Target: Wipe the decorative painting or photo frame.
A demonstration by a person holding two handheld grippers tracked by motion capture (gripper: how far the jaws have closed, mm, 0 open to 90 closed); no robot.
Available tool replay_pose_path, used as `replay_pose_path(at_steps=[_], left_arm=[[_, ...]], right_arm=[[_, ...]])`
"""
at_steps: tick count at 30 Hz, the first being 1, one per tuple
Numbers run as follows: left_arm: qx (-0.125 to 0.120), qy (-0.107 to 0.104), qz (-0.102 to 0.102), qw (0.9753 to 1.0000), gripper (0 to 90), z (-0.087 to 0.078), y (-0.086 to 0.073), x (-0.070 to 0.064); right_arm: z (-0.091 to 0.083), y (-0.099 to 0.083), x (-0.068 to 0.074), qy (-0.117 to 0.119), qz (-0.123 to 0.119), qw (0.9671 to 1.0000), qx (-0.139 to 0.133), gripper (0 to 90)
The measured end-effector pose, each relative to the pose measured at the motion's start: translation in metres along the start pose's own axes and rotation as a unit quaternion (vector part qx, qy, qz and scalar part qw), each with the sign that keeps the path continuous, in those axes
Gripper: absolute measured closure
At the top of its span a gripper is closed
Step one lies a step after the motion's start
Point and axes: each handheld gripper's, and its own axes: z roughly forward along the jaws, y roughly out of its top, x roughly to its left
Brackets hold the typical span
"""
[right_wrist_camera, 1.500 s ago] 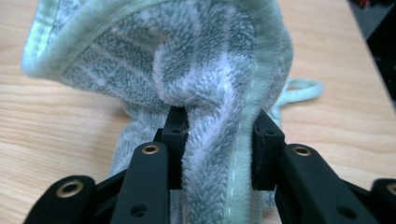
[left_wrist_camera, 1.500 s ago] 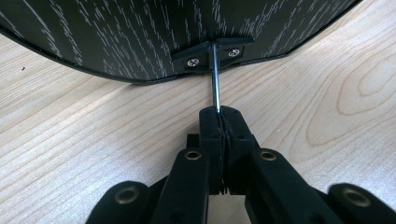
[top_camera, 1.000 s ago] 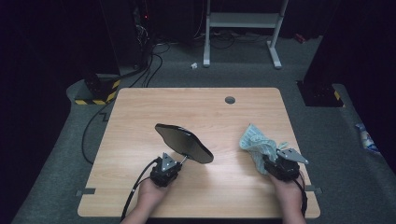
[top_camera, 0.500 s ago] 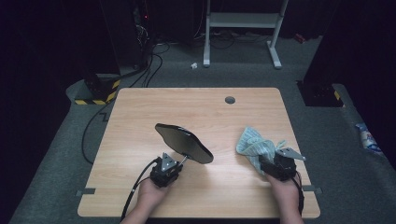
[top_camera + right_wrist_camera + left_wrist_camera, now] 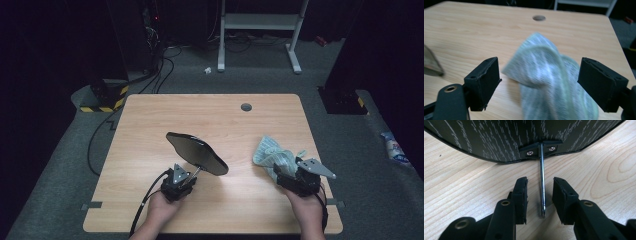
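A dark oval panel (image 5: 196,152) with a pale wood-grain pattern (image 5: 499,137) stands tilted on the wooden table (image 5: 200,115). A thin metal rod (image 5: 542,182) is screwed to its back and props it up. My left gripper (image 5: 187,176) is open, and the rod runs between its jaws (image 5: 539,192) without touching either pad. A crumpled pale green cloth (image 5: 270,152) lies at the right. My right gripper (image 5: 282,172) is wide open, with the blurred cloth (image 5: 544,75) bunched between its jaws (image 5: 541,68).
A round cable hole (image 5: 246,107) sits near the table's far edge. Cables and a yellow-black striped block (image 5: 102,102) lie on the floor at the far left, and a white stand (image 5: 260,30) is beyond the table. The panel's edge (image 5: 431,65) shows at the left of the right gripper view.
The cloth has shifted and sagged slightly, and the right gripper has edged a little to the left. The left gripper and the panel have not moved.
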Motion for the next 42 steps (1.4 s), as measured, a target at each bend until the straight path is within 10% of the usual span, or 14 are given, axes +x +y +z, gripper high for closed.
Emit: replay_pose_path(at_steps=[9,30,42], left_arm=[[0.002,-0.006,-0.005,1.0,64.6,-0.005,-0.005,0.003],[0.004,0.014,-0.04,0.9991,64.6,-0.013,-0.014,0.03],[0.007,0.045,-0.07,0.9965,63.5,-0.007,-0.01,0.046]], right_arm=[[-0.008,0.004,0.036,0.037,-0.027,0.9987,-0.02,28.8],[0.02,-0.022,0.08,0.107,-0.073,0.9911,0.03,33.5],[0.03,-0.028,0.127,0.178,-0.114,0.9765,0.043,38.1]])
